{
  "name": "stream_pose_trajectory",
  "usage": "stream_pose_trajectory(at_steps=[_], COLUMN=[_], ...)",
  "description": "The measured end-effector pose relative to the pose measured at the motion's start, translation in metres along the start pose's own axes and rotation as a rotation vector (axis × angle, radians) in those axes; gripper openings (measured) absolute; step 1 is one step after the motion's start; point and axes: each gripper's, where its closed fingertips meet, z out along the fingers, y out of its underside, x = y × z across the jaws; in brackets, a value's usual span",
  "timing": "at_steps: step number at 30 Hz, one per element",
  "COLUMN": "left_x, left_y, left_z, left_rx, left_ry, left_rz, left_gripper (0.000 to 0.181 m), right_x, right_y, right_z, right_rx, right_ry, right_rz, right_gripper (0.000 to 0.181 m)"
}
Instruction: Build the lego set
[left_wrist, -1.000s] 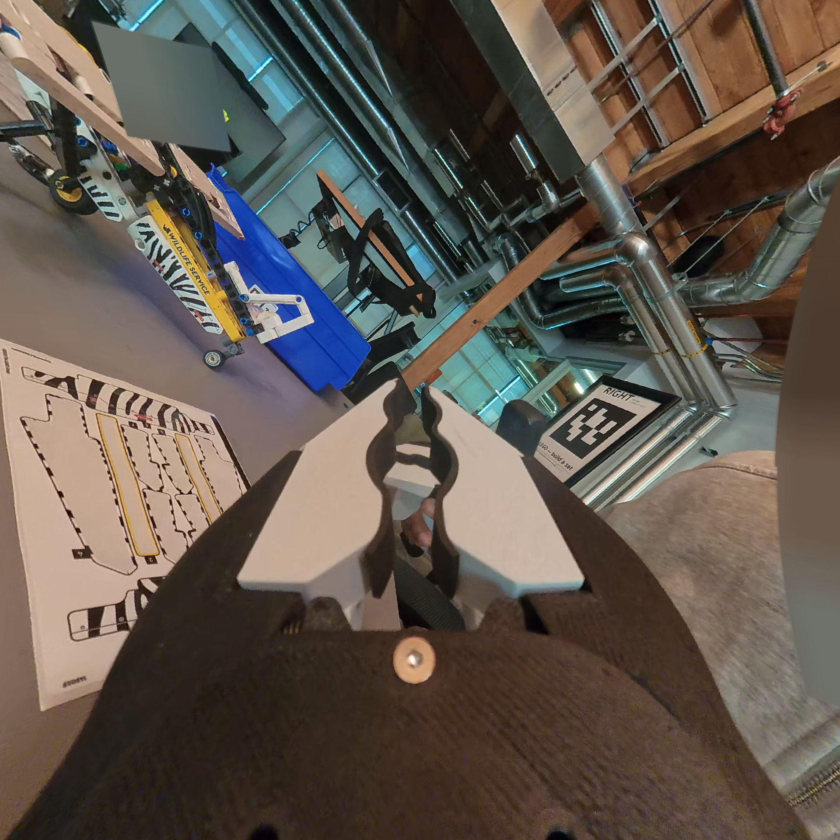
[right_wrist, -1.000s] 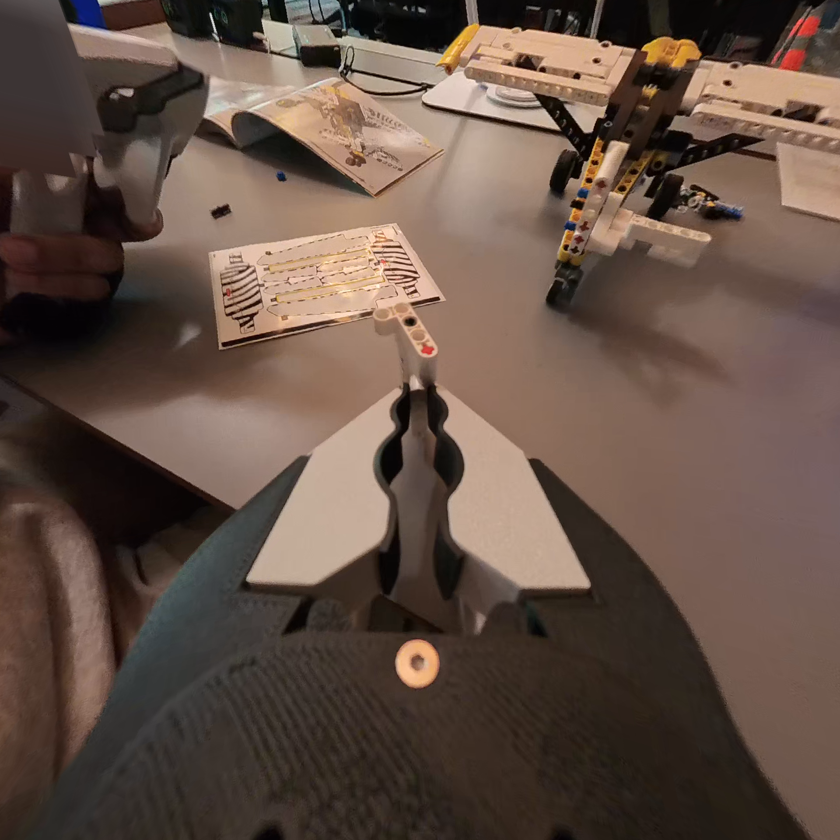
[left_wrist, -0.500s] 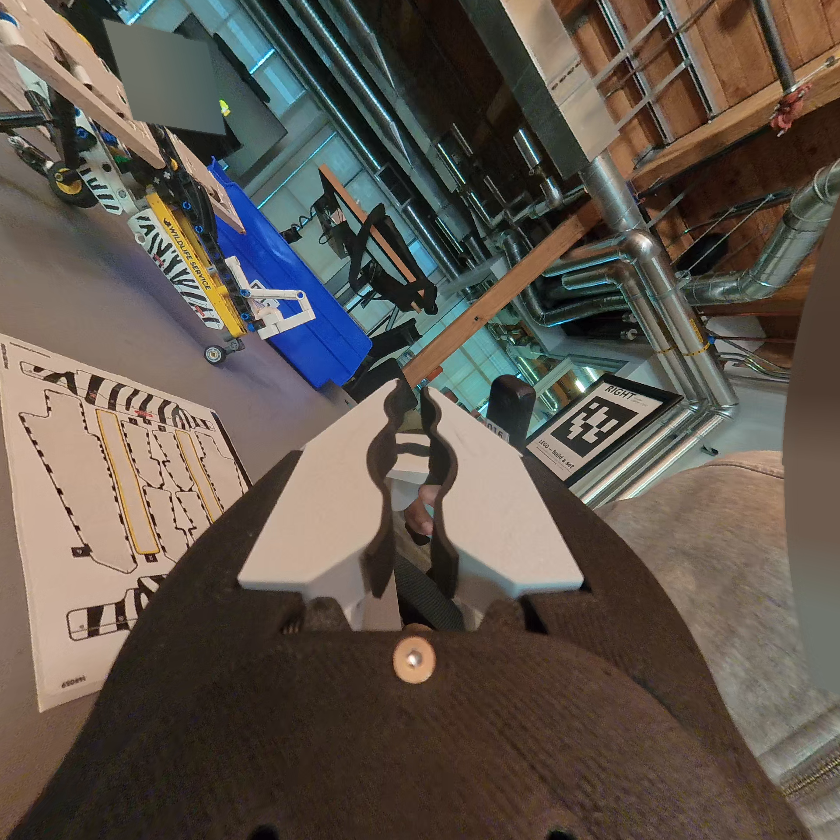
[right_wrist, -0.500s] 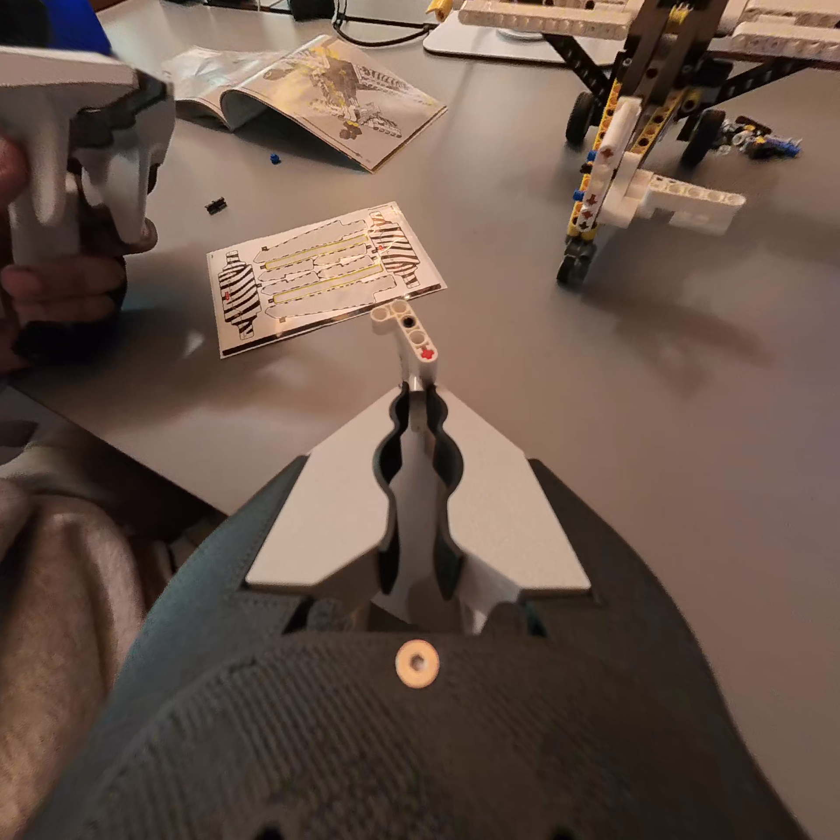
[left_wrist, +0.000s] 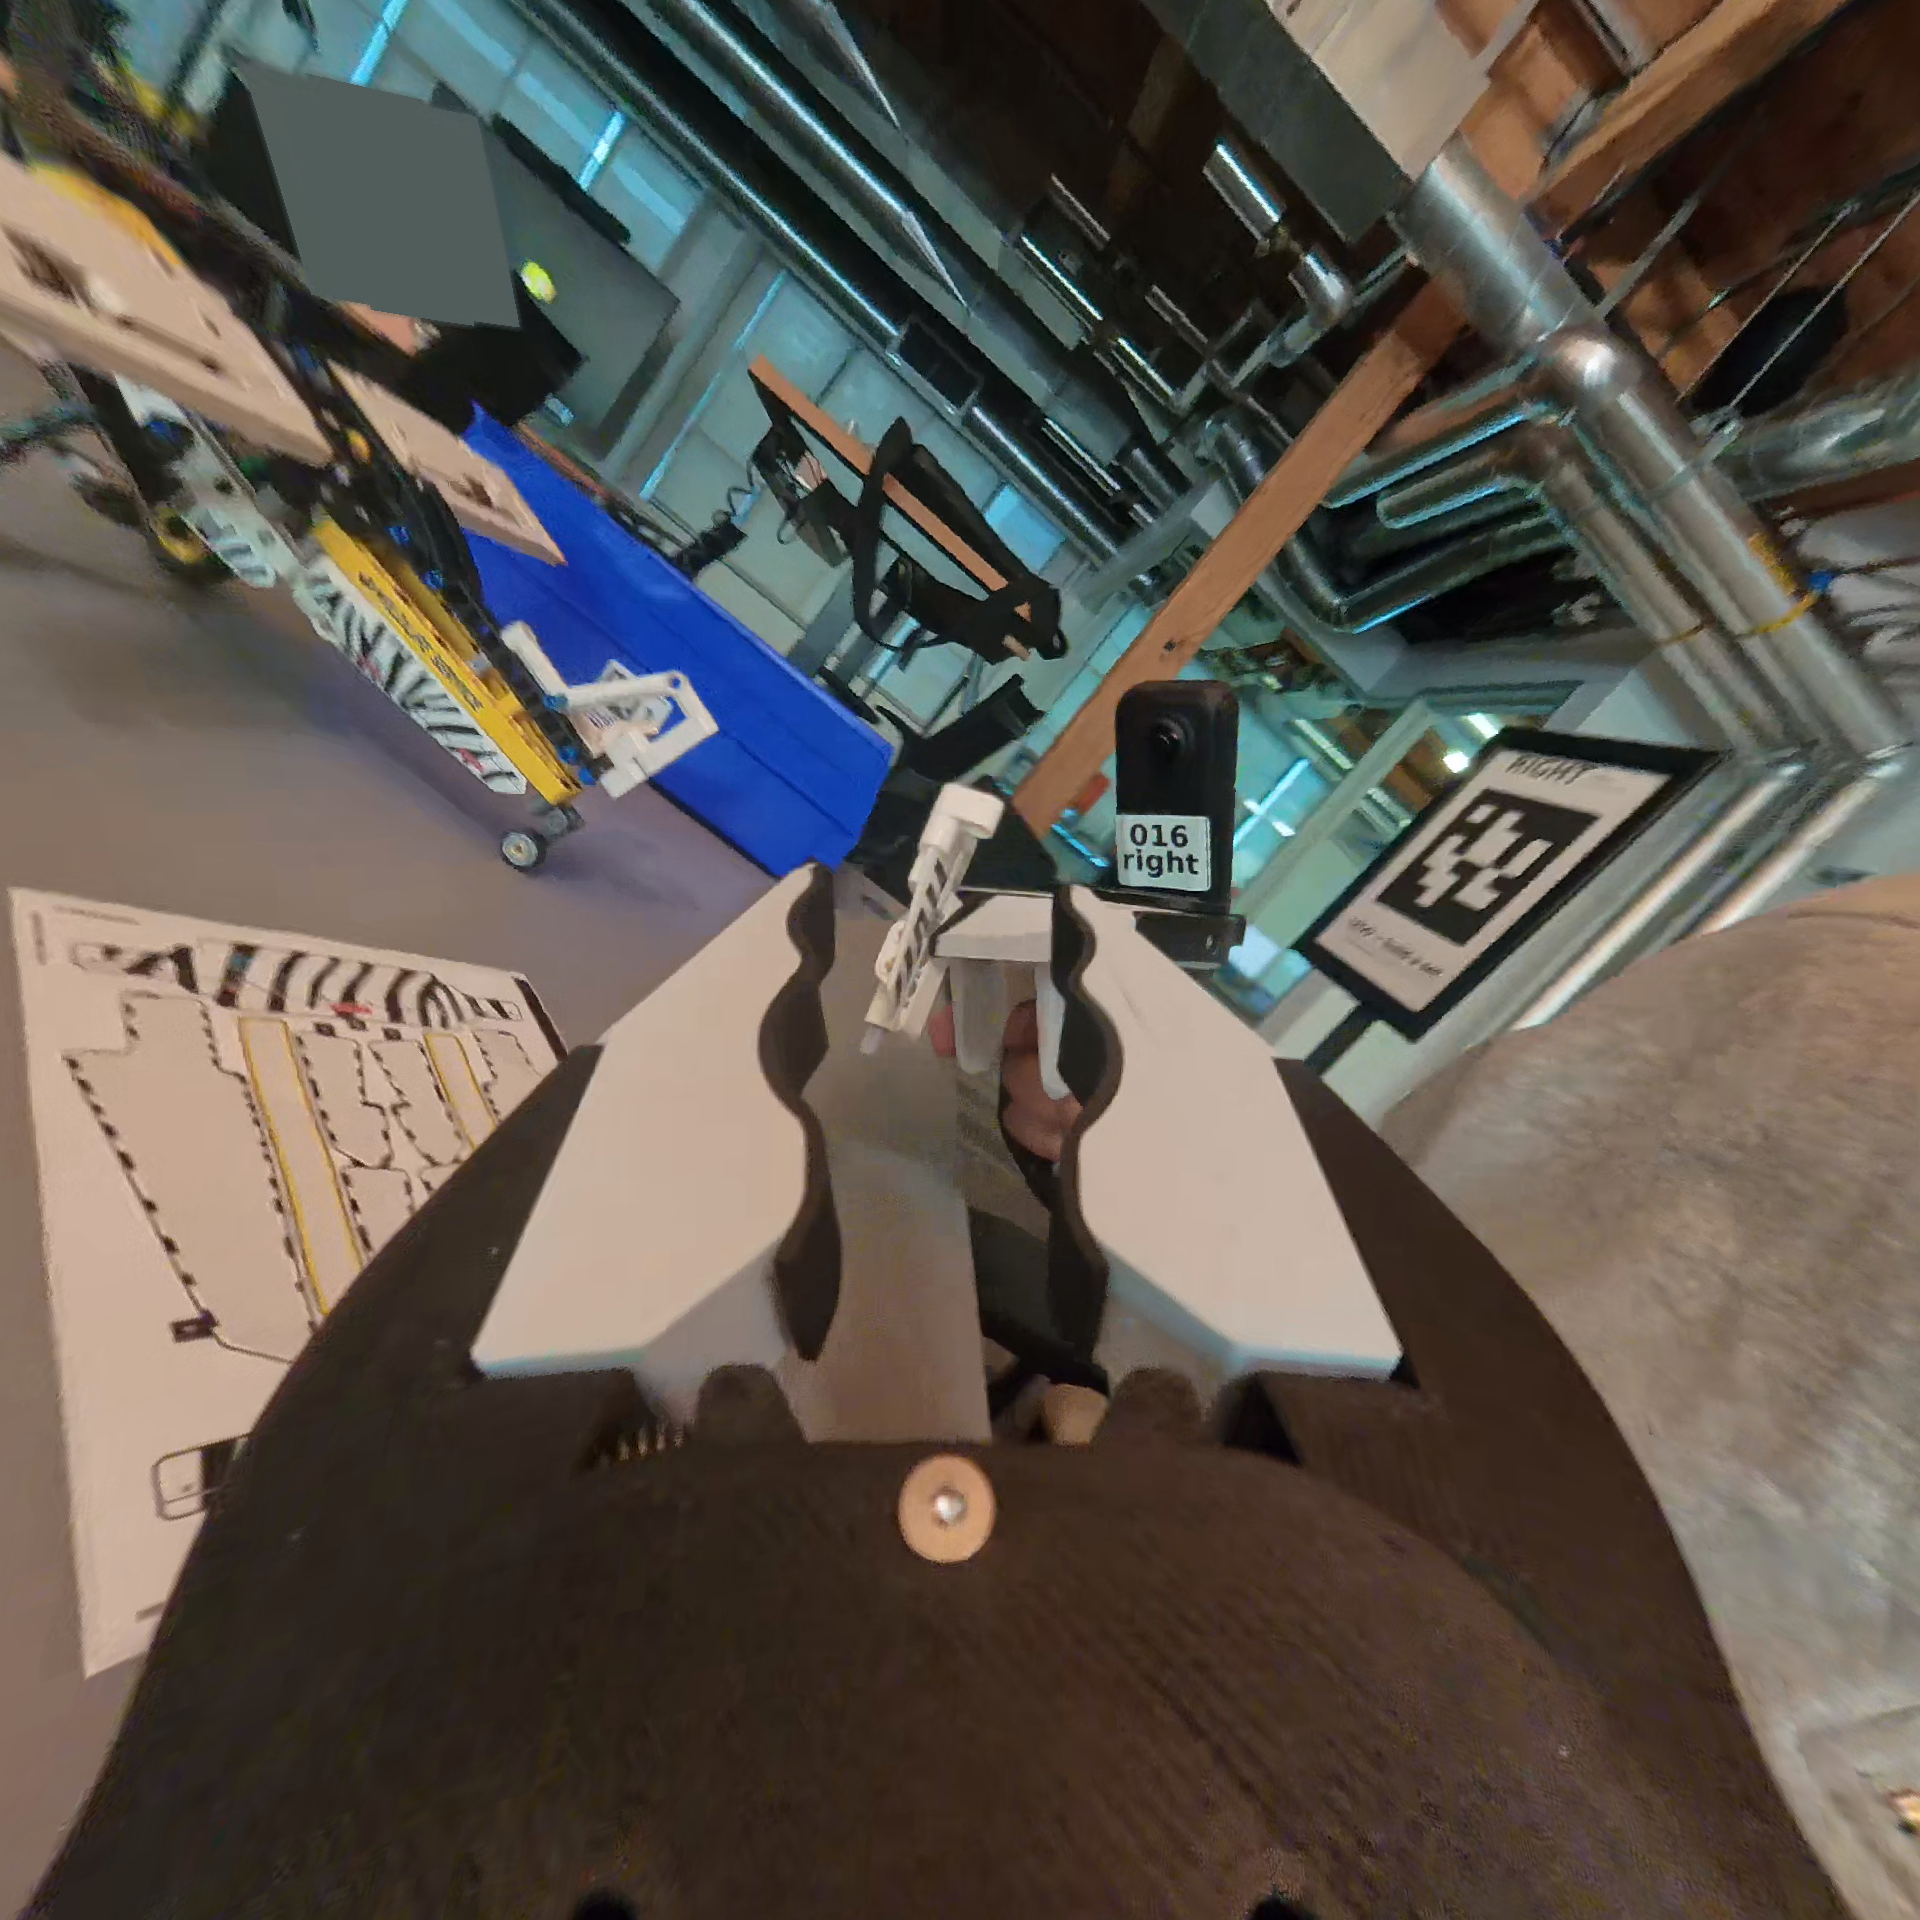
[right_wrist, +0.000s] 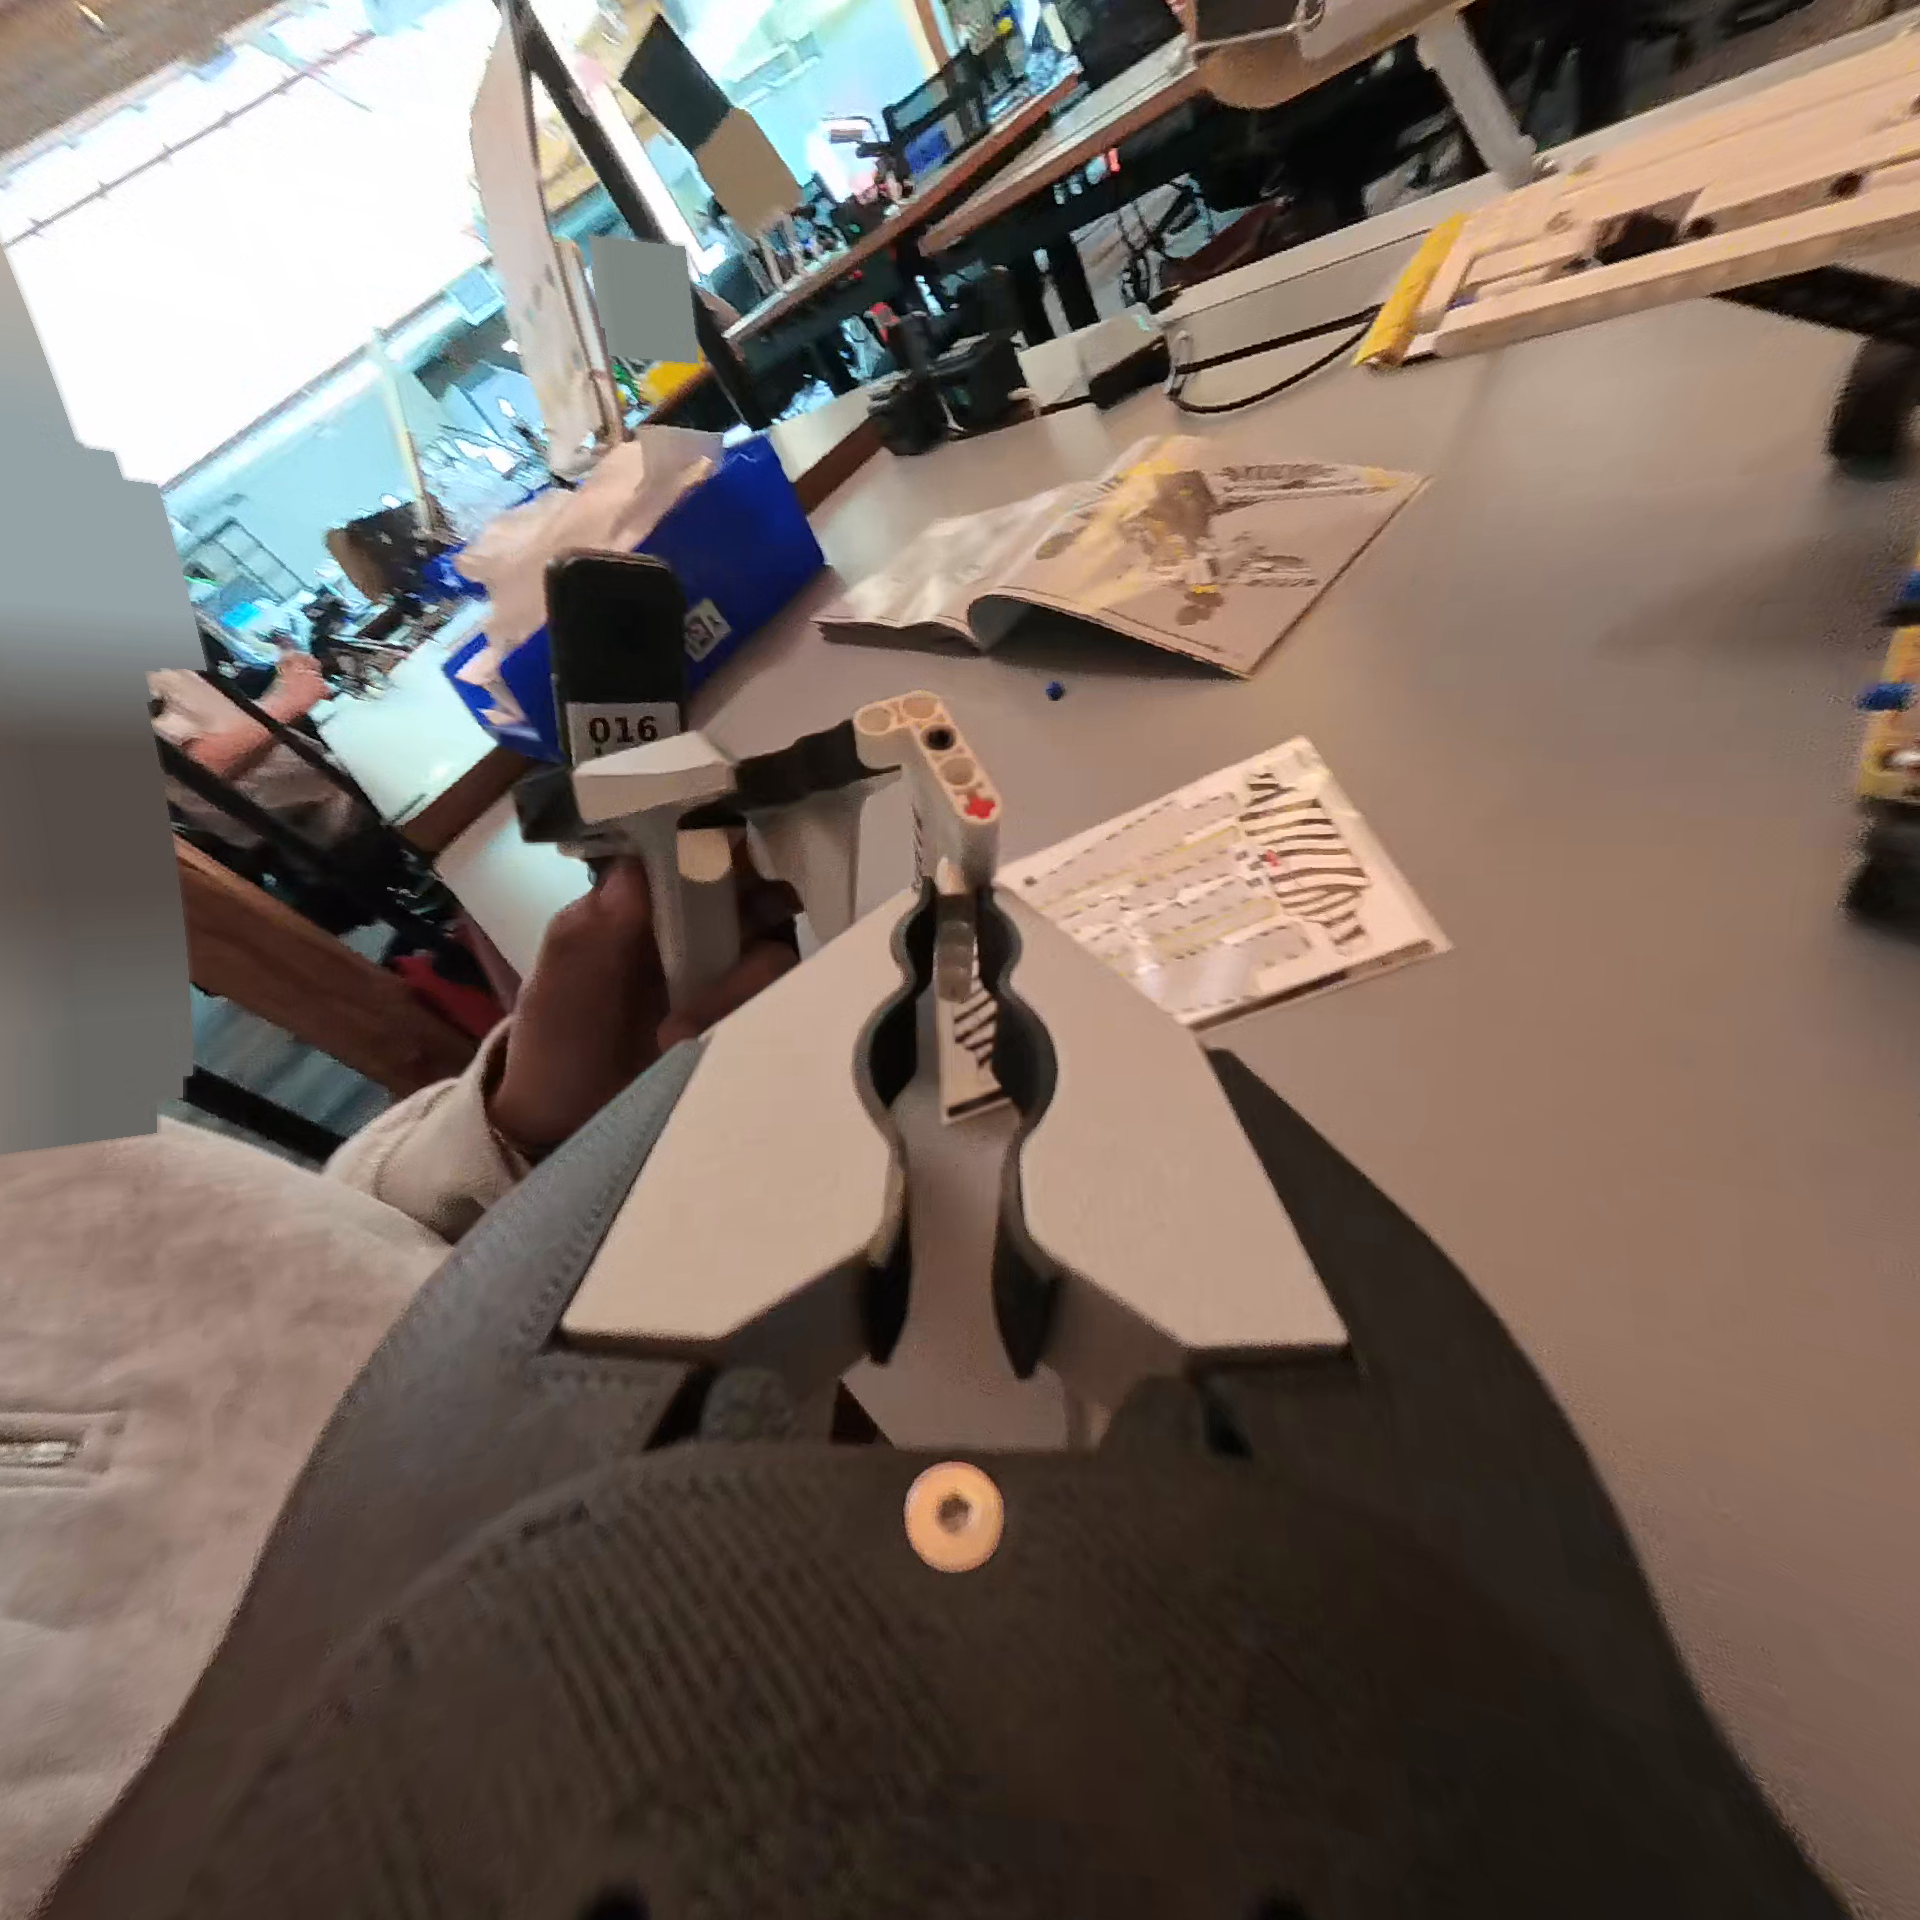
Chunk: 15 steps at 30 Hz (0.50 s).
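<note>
My right gripper (right_wrist: 951, 888) is shut on a white L-shaped Lego beam (right_wrist: 940, 769) and holds it upright above the table's near edge. The beam has a zebra-striped sticker on its side. My left gripper (left_wrist: 940, 914) is open and empty, and the same beam (left_wrist: 920, 935) shows just beyond the gap between its tips. In the right wrist view the left gripper (right_wrist: 821, 790) is next to the beam's short arm, with a hand on its handle; I cannot tell if they touch. The zebra-and-yellow Lego model (left_wrist: 416, 582) stands farther back on the grey table (left_wrist: 208, 748).
A sticker sheet (right_wrist: 1247, 883) lies flat on the table, also in the left wrist view (left_wrist: 260, 1143). An open instruction booklet (right_wrist: 1143, 551) lies behind it. A blue bin (right_wrist: 644, 582) sits at the table's edge. Part of the model (right_wrist: 1662, 239) spans the back right. One gripper's finger ends stand about 5 centimetres off the other's. The zebra-and-yellow Lego model (left_wrist: 416, 582) is about equally far from each gripper, around 20 centimetres.
My left gripper has opened from nearly shut. My right gripper has lifted and swung the beam left, so it now sits close in front of the left gripper's tips.
</note>
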Motion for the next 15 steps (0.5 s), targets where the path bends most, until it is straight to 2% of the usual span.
stream_pose_trajectory(at_steps=[4,8,15], left_x=[-0.001,-0.004,-0.008], left_y=[0.006,0.012,0.018], left_z=[-0.003,-0.011,-0.046], left_rx=[-0.045,-0.121,-0.173], left_ry=[-0.13,-0.243,-0.408], left_rz=[0.18,0.302,0.325], left_gripper=[0.058,0.061,0.063], right_x=[-0.011,-0.025,-0.045], right_y=[-0.001,0.003,0.018], right_z=[0.019,0.036,0.066], right_rx=[0.032,0.026,-0.058], right_ry=[-0.112,-0.224,-0.317], right_rz=[0.155,0.303,0.394], right_gripper=[0.006,0.006,0.005])
